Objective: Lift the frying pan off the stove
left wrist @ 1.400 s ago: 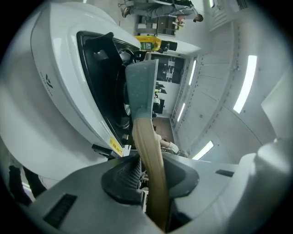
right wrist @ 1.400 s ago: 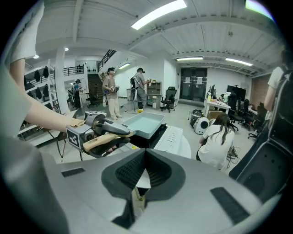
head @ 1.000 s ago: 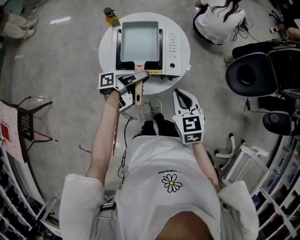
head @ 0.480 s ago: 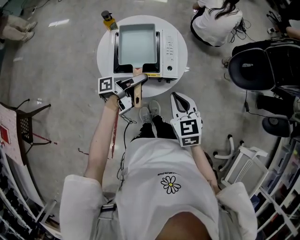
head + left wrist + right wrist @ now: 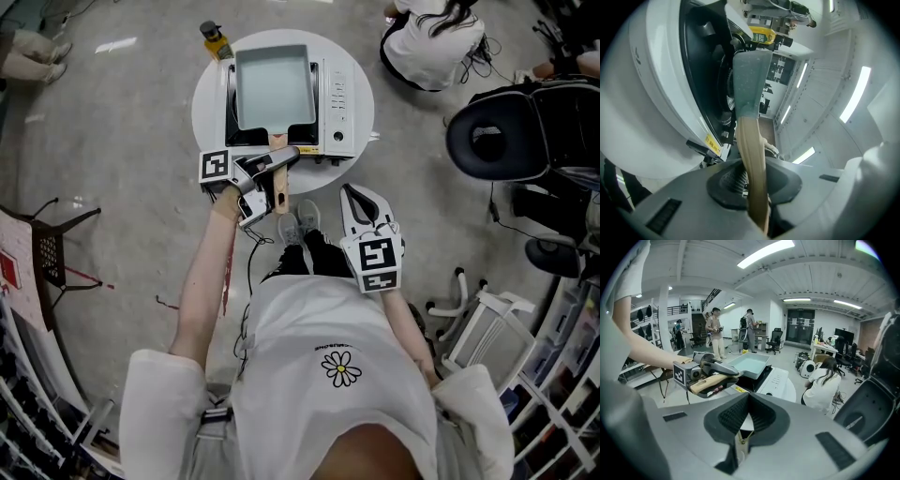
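A pale square frying pan (image 5: 272, 86) sits over a white tabletop stove (image 5: 339, 94) on a small round white table (image 5: 208, 94). Its wooden handle (image 5: 278, 187) sticks out towards me. My left gripper (image 5: 281, 161) has that handle between its jaws, which are closing on it; in the left gripper view the handle (image 5: 751, 154) runs up from between the pads to the pan (image 5: 749, 79). Whether the pan is off the burner I cannot tell. My right gripper (image 5: 354, 195) hangs shut and empty near my body, and its view shows the pan (image 5: 750, 364).
A yellow bottle (image 5: 215, 37) stands at the table's far left edge. A person sits on the floor at the back right (image 5: 431, 37), beside a black office chair (image 5: 492, 141). A dark metal chair (image 5: 56, 244) stands at the left. My shoes (image 5: 302, 223) are under the table's near edge.
The left gripper stays on the wooden handle in the same place. The table and stove have drifted slightly in the head view; the right gripper has barely moved.
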Motion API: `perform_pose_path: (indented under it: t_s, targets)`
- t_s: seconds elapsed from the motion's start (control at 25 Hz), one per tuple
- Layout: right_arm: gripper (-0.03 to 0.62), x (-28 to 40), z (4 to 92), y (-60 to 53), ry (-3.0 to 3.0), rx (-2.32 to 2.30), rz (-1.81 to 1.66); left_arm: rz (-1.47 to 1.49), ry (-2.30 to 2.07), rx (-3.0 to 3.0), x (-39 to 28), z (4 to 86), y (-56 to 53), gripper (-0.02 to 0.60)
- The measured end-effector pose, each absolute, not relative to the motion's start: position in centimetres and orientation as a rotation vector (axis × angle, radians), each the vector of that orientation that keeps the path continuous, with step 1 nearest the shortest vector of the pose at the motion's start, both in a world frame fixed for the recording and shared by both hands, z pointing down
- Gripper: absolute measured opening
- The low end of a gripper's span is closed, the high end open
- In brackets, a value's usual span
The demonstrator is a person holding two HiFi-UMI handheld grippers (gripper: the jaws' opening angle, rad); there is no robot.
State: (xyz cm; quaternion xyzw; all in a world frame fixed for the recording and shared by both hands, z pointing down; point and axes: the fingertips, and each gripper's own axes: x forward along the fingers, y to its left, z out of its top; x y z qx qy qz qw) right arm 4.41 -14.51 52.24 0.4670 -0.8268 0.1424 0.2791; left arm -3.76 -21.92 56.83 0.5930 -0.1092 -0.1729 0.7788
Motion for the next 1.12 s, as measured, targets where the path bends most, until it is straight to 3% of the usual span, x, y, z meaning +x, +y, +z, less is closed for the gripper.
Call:
perform_pose_path:
  t_s: [0.36, 0.68, 1.12]
  targets:
    - [0.002, 3.9, 52.2, -14.8, -2.24, 1.22, 0.361, -0.025, -0.333, 1.46, -3.7, 57.7, -21.1, 0.066]
    - [0.002, 3.3, 51.7, -15.4, -2.277, 1.197, 0.322, -0.012, -0.394, 1.564, -4.9, 54.9, -22.2, 0.064]
    - [0.002, 1.4, 44.4, -19.6, -2.436, 1.248, 0.081, -0.126, -0.405, 1.823, -3.8, 43.3, -24.8, 0.069]
